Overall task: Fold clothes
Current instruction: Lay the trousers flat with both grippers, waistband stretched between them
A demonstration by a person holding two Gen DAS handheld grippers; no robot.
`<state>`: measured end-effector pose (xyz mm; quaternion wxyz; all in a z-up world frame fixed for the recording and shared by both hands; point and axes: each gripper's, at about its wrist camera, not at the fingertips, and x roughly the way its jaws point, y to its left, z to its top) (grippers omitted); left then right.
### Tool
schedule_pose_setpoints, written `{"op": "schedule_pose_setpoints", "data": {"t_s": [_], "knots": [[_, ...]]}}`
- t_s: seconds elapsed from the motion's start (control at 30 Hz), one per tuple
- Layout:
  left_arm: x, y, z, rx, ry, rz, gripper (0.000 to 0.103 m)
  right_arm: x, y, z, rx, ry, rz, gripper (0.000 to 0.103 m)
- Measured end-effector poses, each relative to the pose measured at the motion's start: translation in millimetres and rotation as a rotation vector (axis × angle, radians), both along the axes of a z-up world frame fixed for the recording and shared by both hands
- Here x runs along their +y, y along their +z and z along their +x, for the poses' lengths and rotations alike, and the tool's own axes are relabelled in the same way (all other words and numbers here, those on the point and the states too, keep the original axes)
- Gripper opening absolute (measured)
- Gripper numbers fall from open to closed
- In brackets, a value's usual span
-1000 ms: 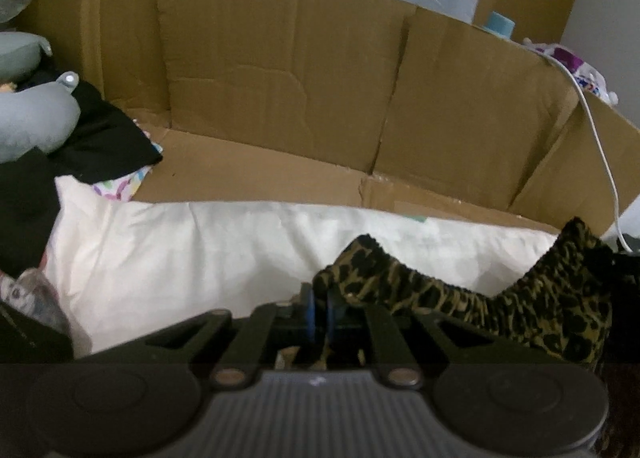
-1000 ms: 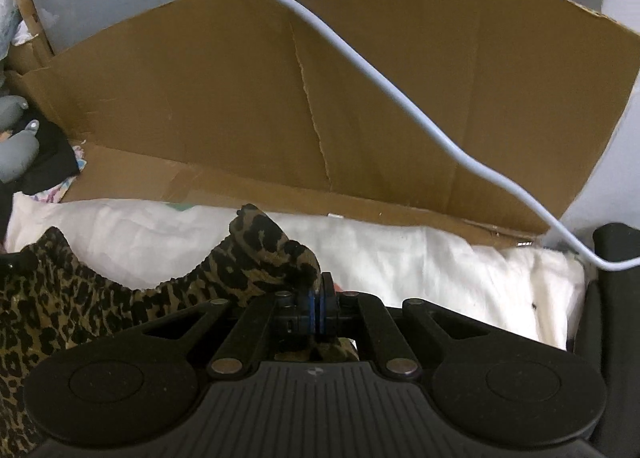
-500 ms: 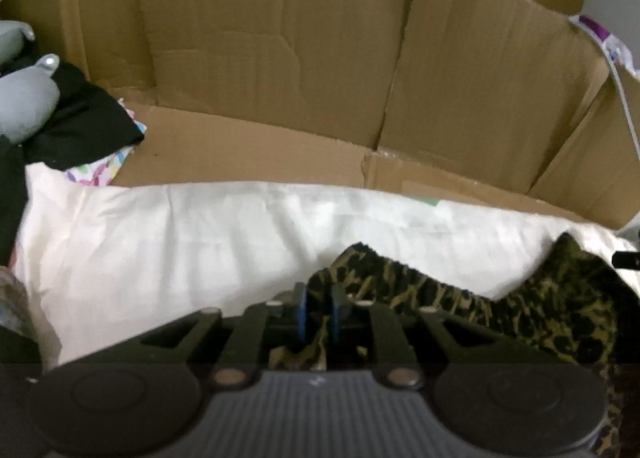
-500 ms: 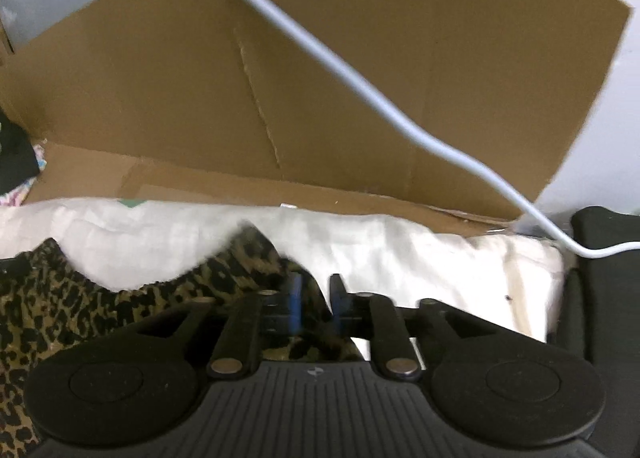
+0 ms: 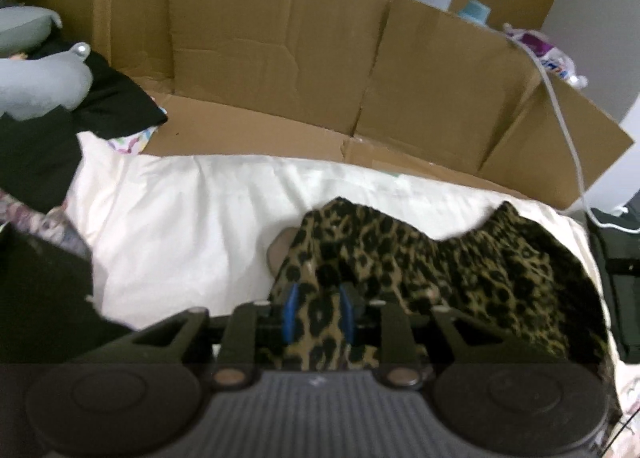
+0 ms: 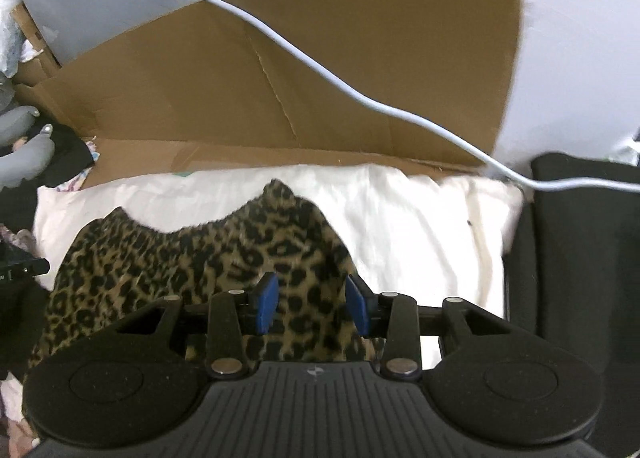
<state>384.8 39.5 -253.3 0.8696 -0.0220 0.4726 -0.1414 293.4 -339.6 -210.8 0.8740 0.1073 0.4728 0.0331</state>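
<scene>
Lying on the white sheet (image 6: 420,226), the leopard-print garment (image 6: 192,258) has its two raised corners toward the cardboard wall (image 6: 280,82), probably so that the edge just laid down stays square for the next fold. In the left wrist view the same garment (image 5: 440,258) sits to the right of centre on the sheet, with dark clothes (image 5: 48,130) piled well apart at the left.

The left gripper (image 5: 317,312) has just been opening; its jaws stand narrowly apart, with cloth between them but no visible pinch. The right gripper (image 6: 311,300) has also just been opening and stands wider (about mid-range), the fabric lying loose between its pads (image 6: 266,300). Neither holds the garment. A white cable (image 6: 360,98) hangs across the cardboard, clear of both grippers.
</scene>
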Motion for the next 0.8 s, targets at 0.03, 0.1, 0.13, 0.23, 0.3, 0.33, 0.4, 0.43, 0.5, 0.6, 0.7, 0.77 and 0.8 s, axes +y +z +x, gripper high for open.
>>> {"op": "schedule_pose_setpoints", "data": {"t_s": [0.03, 0.1, 0.13, 0.23, 0.3, 0.33, 0.4, 0.43, 0.5, 0.6, 0.7, 0.77, 0.8], "knots": [[2.5, 3.1, -5.4, -0.001, 0.002, -0.01, 0.025, 0.3, 1.9, -8.6, 0.0, 0.001, -0.003, 0.044], [7.4, 7.9, -16.5, -0.002, 0.015, -0.032, 0.025, 1.0, 5.5, -26.4, -0.001, 0.002, -0.009, 0.044], [9.1, 8.6, -20.7, 0.0, 0.025, -0.04, 0.025, 2.0, 6.4, -37.6, -0.001, 0.005, -0.016, 0.044], [12.8, 7.4, -36.1, 0.02, 0.058, -0.077, 0.025, 8.8, 0.1, -68.5, 0.026, 0.02, -0.04, 0.044], [6.8, 2.1, -44.3, 0.047, 0.019, -0.06, 0.026, 13.4, -9.9, -87.6, 0.053, 0.023, -0.066, 0.044], [3.7, -0.6, -48.4, 0.061, 0.0, -0.052, 0.026, 14.9, -14.1, -96.7, 0.079, 0.03, -0.062, 0.044], [-4.4, -5.5, -57.4, 0.081, -0.025, -0.037, 0.026, 18.1, -21.7, -112.7, 0.122, 0.055, -0.05, 0.044], [-7.9, -8.6, -63.7, 0.096, -0.023, -0.038, 0.027, 19.9, -25.7, -120.8, 0.135, 0.063, -0.053, 0.044], [-15.1, -14.8, -76.4, 0.127, -0.021, -0.041, 0.028, 21.3, -35.2, -135.2, 0.146, 0.056, -0.048, 0.044], [-33.2, -22.9, -97.5, 0.166, -0.068, -0.048, 0.028, 19.6, -46.2, -152.8, 0.138, -0.003, -0.017, 0.044], [-58.8, -27.9, -114.9, 0.162, -0.166, -0.012, 0.028, 25.7, -52.3, -164.1, 0.094, -0.015, -0.019, 0.044], [-70.9, -28.5, -120.9, 0.175, -0.193, -0.007, 0.028, 31.8, -56.2, -165.8, 0.088, -0.013, -0.021, 0.044], [-75.5, -26.1, -123.3, 0.174, -0.193, -0.013, 0.028, 34.5, -56.5, -166.4, 0.086, -0.008, -0.015, 0.044]]}}
